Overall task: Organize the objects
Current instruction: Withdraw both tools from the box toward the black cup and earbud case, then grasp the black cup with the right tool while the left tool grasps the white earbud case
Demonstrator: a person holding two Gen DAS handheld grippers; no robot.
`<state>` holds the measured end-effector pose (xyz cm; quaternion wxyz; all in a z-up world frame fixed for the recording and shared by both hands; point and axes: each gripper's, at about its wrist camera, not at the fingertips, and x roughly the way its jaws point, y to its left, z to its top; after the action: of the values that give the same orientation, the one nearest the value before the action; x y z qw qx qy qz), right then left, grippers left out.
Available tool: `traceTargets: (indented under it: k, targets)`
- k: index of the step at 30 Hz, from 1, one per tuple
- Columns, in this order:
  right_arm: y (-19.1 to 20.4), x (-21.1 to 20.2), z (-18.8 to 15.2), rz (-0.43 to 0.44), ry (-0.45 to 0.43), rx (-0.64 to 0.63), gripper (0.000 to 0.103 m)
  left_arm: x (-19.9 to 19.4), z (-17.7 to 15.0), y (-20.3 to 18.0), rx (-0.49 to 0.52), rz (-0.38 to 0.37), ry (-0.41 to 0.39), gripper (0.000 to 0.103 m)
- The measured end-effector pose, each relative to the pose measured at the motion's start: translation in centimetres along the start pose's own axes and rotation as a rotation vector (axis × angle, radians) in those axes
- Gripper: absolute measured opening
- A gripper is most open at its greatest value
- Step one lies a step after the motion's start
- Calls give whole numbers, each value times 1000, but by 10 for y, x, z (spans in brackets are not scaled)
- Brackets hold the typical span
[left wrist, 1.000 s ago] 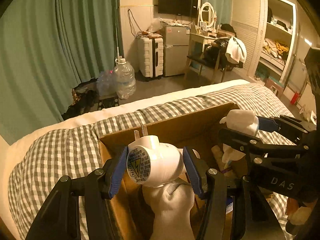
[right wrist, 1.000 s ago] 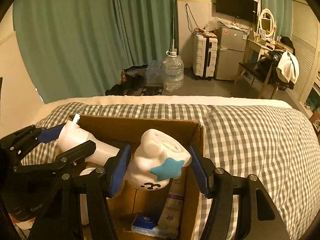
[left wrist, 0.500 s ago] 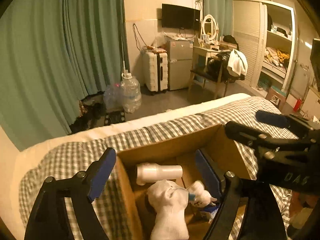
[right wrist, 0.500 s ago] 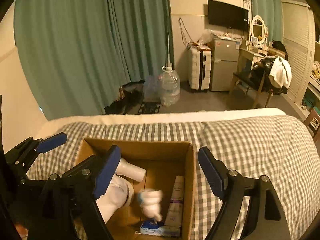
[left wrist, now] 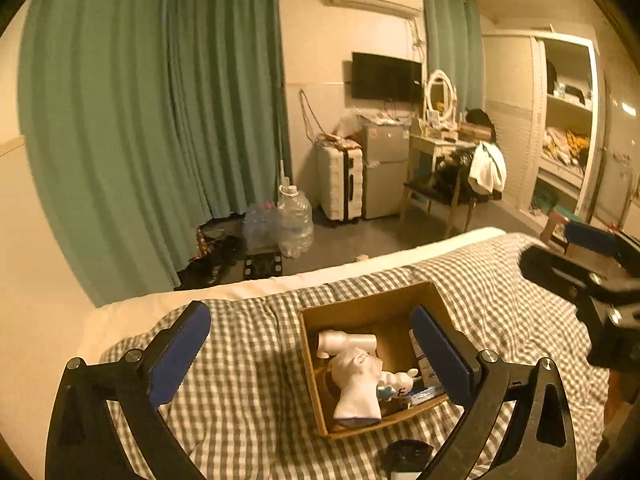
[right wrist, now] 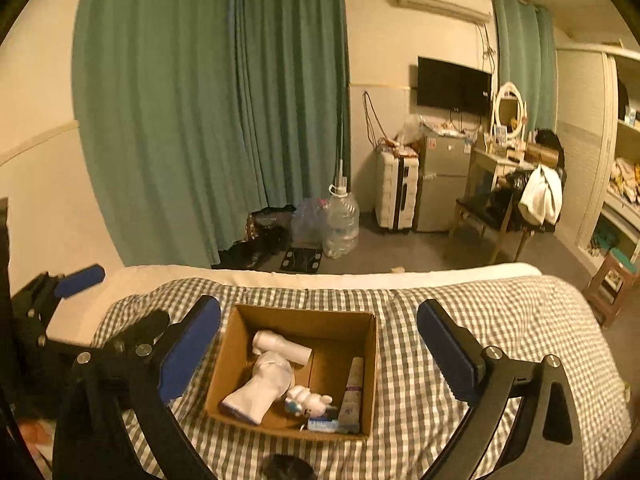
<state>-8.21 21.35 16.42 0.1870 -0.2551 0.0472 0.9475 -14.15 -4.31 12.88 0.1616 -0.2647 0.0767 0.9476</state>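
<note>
In the cardboard box: sock, tube.

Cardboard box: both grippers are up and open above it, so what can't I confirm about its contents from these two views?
- Box floor under the white sock: covered in both views.
- Tube label: too small to read.
- Left wrist view: the open left gripper has its right finger across the box's right side.
- Dark object nearer than the box: cut off by the bottom edge.

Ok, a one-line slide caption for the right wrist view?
Open right claw above a cardboard box on the checked bed, holding a sock, plug and tube.
</note>
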Motion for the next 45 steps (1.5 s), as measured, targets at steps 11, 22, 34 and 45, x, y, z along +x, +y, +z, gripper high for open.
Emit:
traceTargets:
  k: [11,22,34,45]
  targets:
    - [26,-71,-33,19,-55,-68,101,-55,-39,5,-35,101,-48,103]
    - [20,-3,-131,24,107,-74,101,3,-131,-4,-72,145,70,103]
    - [18,115,-236,72,438,-39,101,89,-220,4,-91,194,301,103]
    - [24,162,-267,157,635,-34,68,113,-245,-2,-82,165,393,103]
